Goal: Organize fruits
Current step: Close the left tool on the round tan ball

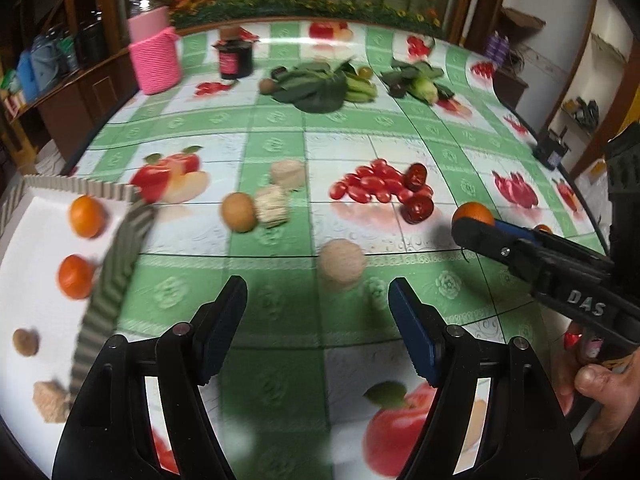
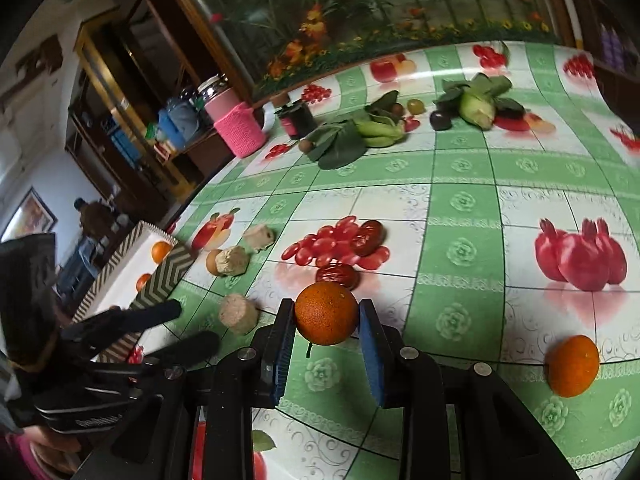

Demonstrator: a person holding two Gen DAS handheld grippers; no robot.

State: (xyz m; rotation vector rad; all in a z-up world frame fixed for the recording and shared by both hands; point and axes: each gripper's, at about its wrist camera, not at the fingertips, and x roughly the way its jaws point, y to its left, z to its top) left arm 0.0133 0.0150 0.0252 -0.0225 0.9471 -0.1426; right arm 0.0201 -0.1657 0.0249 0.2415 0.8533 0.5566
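Note:
My right gripper (image 2: 326, 322) is shut on an orange (image 2: 326, 314), its blue pads pressed against both sides just over the tablecloth. In the left wrist view the same orange (image 1: 474, 213) shows at the tip of the right gripper (image 1: 472, 226). My left gripper (image 1: 318, 292) stands open with nothing between its fingers, and a beige round cake (image 1: 342, 264) lies just ahead. A white tray with a chevron rim (image 1: 116, 256) at the left holds two oranges (image 1: 86, 216). Another orange (image 2: 573, 366) lies on the table to the right.
Two red dates (image 2: 367, 238) and a brown round fruit (image 1: 239, 212) lie mid-table beside beige cakes (image 1: 272, 206). Leafy greens (image 1: 316, 88), a dark jar (image 1: 236, 60) and a pink knitted holder (image 1: 156, 60) stand at the far side. A hand (image 1: 604, 384) holds the right gripper.

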